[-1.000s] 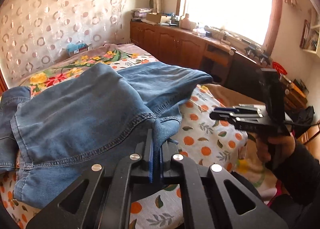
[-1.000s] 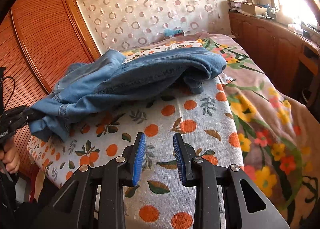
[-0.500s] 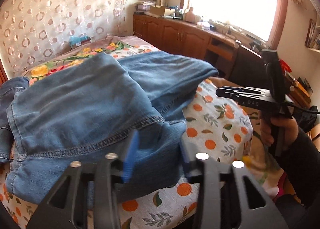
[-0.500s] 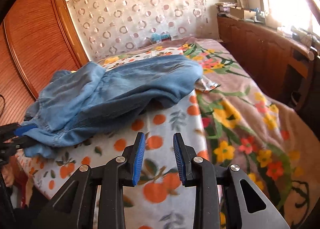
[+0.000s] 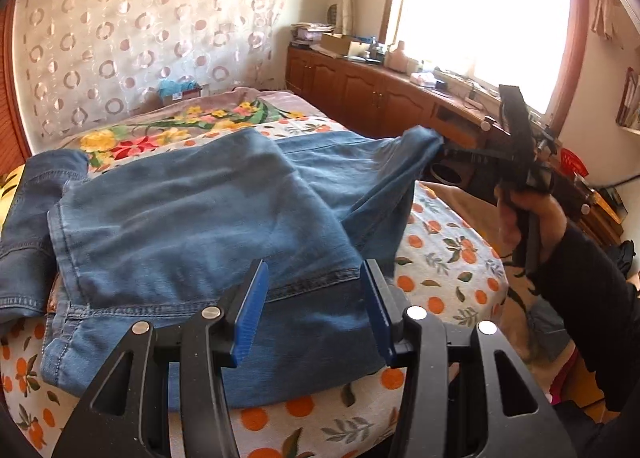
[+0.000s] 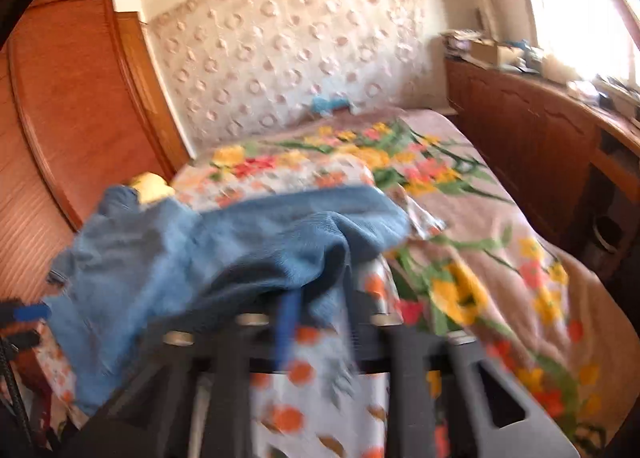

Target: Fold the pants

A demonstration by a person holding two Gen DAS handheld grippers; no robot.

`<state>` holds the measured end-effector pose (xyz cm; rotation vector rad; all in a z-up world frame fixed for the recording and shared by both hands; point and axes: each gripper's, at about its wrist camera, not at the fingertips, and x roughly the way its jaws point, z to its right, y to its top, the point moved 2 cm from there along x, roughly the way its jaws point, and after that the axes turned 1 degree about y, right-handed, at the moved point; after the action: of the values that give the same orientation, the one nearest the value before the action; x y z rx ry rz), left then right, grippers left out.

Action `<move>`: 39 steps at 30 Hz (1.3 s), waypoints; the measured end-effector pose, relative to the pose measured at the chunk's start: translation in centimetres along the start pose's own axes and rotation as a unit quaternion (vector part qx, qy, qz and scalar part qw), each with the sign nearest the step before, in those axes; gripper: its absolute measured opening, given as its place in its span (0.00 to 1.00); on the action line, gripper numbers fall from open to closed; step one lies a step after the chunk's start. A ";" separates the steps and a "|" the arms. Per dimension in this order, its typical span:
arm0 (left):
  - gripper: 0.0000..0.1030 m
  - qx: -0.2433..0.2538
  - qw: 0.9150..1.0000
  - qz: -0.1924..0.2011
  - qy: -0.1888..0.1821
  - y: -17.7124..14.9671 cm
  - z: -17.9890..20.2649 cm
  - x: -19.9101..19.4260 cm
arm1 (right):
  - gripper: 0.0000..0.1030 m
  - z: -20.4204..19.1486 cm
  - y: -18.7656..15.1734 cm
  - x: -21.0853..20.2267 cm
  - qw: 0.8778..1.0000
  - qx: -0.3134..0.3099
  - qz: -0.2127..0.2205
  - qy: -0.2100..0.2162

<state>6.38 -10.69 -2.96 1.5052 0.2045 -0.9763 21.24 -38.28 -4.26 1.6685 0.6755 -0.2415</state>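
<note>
Blue denim pants (image 5: 192, 218), orange-print sheet (image 5: 448, 258)

Both wrist cameras look close and slightly downward across the bed (image 5: 452, 258), sharing the jeans (image 5: 192, 218) between them.

I face a bed (image 5: 448, 258) covered by a sheet printed with oranges and, farther back, a floral blanket (image 6: 500, 226). Behind it hangs a sheer curtain (image 5: 140, 42) patterned with rings. To my right, a bright window (image 5: 480, 6) pours daylight over cluttered wooden cabinets (image 5: 360, 90). To my left stands a reddish wooden wardrobe (image 6: 80, 98).
</note>
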 end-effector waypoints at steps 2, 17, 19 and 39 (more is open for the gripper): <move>0.47 -0.010 1.000 0.001 0.010 -0.1 -0.9 -0.1 | 0.03 -1.4 1.5 0.6 1.000 -0.016 0.009 0.007; 0.47 -0.076 0.995 0.016 0.055 -2.0 -7.1 -1.6 | 0.02 -15.6 -1.7 2.6 0.983 -0.116 -0.059 0.130; 0.47 -0.078 0.995 0.014 0.052 -2.1 -7.3 -1.2 | 0.03 -13.9 -1.8 2.5 0.988 -0.100 -0.057 0.099; 0.56 0.039 0.998 -0.043 0.026 10.2 -5.1 11.3 | 0.48 -11.1 -1.1 4.4 0.996 0.004 -0.076 0.040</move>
<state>22.21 -13.00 -3.67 1.6050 0.2725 -1.0236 21.87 -26.32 -4.97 1.6424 0.8644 -0.2885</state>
